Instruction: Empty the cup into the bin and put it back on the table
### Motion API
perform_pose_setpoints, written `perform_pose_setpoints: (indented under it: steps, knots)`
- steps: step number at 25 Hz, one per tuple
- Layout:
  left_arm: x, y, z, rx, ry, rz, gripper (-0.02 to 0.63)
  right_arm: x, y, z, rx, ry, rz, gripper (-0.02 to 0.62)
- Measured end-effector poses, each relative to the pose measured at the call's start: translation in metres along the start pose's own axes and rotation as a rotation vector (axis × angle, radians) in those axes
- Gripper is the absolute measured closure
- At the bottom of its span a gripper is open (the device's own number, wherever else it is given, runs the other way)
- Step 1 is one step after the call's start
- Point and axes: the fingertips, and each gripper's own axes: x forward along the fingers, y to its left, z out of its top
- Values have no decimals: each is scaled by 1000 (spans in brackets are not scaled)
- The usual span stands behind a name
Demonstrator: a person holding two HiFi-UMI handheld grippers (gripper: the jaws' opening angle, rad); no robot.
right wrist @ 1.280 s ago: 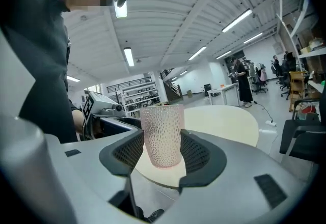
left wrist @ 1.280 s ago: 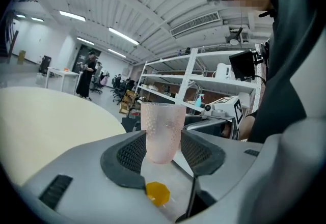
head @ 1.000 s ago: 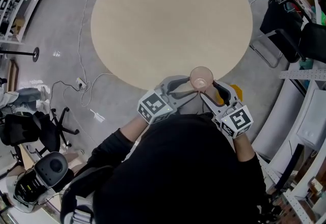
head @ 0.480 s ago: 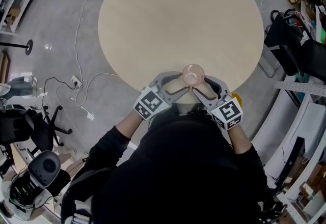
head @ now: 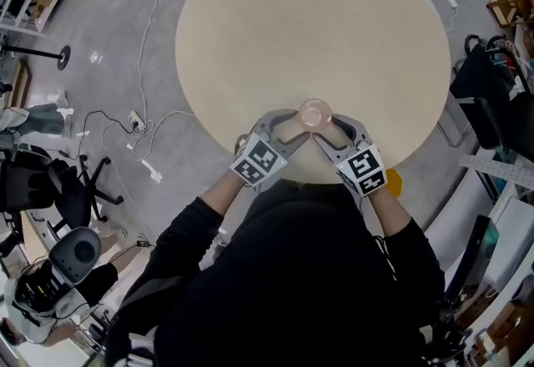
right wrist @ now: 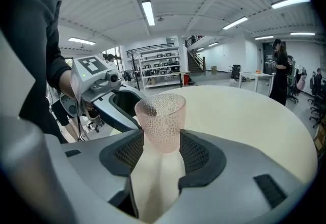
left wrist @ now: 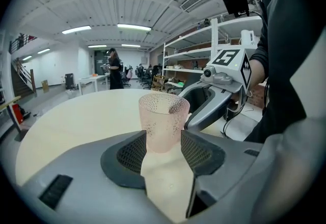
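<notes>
Dimpled pink cup (head: pixel 314 115) pinched by left gripper (left wrist: pixel 162 147) and right gripper (right wrist: pixel 159 152)

Bright, even light from ceiling strip lamps (right wrist: pixel 148 12); gripper views bulge fisheye with dark corners.

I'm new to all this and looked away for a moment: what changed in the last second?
The cup, held between the left tool and the right tool, moved forward from the table's near edge to further in over it. Nothing was taken or let go: both tools stayed shut on the upright cup.
</notes>
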Motion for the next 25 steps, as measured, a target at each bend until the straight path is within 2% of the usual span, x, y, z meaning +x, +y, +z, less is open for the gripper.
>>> perform_pose_setpoints:
  steps: [5,9,14,19,22,25]
  knots:
    - [32,30,-13,9,80,58,380,31,-32,-13,-34,55,17,370]
    - [55,47,-22,-3,146,60,380,48,-53,-24,-54,121,1,370]
    - [72,56,-33,-19,188,74,382,63,-65,-37,-23,173,-7,370]
    - [74,60,-35,-86,189,87,380,66,-69,-37,28,157,-20,370]
    - [70,60,-47,-170,204,106,380,62,-67,-44,77,157,-12,370]
    - [52,61,-50,-248,165,148,380,52,-60,-53,110,164,3,370]
